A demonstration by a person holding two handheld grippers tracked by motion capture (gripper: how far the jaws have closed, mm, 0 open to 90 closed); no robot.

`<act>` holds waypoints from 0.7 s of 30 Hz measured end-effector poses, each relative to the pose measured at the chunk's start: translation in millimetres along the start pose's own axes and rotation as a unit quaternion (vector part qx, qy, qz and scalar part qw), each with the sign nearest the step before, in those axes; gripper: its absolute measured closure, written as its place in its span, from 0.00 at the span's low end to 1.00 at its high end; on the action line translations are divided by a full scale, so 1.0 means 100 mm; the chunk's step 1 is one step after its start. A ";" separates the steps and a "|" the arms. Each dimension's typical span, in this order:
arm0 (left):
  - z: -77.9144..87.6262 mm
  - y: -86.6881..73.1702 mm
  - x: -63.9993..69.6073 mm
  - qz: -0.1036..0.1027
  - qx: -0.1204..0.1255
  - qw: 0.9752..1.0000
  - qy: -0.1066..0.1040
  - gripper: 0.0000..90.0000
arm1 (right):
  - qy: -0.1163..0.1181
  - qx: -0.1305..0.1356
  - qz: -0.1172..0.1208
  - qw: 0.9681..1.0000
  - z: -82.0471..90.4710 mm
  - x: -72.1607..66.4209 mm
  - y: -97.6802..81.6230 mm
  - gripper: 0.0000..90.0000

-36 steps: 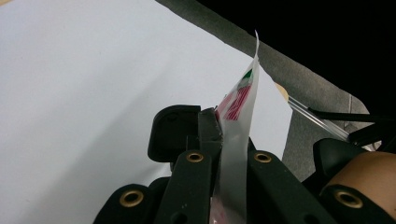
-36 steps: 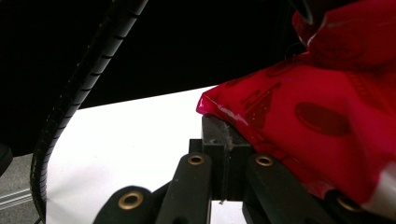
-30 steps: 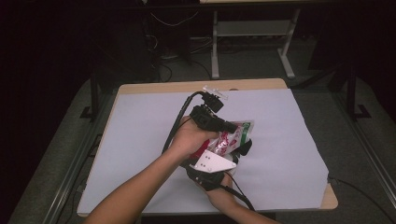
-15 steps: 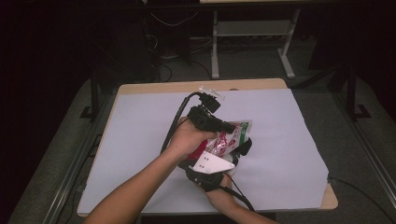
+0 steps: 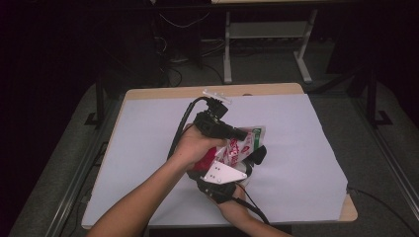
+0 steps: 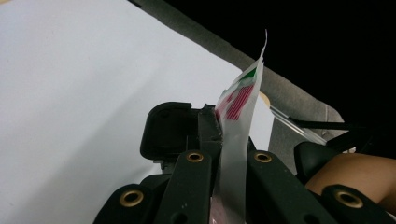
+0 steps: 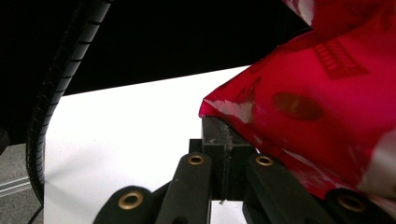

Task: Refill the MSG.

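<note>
While both grippers stay clamped shut on the snack bag above the table's middle, pull left gripper and right gripper apart evenly, tearing along the seam.

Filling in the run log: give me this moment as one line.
left gripper: shut on snack bag | right gripper: shut on snack bag | bag: lifted over white table cover | action: two-sided grip

Glossy plastic packet, matt white table cover
</note>
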State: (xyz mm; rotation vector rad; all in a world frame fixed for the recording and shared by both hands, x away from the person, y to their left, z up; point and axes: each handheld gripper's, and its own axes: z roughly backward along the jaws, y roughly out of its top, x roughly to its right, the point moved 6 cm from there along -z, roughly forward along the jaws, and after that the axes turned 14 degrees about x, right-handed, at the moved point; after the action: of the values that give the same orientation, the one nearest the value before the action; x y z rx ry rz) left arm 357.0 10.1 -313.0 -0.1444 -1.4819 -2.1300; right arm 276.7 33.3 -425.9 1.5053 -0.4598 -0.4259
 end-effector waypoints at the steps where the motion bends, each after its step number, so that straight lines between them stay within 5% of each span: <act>1: 0.00 0.00 0.00 0.000 0.000 1.000 0.000 1.00 | 0.000 0.000 0.000 1.000 0.00 0.00 0.00 1.00; 21: 0.20 0.01 -0.02 0.018 0.023 0.999 -0.029 1.00 | -0.009 -0.030 -0.005 1.000 0.00 0.02 -0.11 1.00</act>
State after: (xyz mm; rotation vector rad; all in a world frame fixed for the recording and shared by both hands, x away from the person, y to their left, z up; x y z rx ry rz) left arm 355.0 28.8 -305.2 -0.2158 -1.5488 -2.0768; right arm 278.3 32.2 -436.8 1.4475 -0.4507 -0.4569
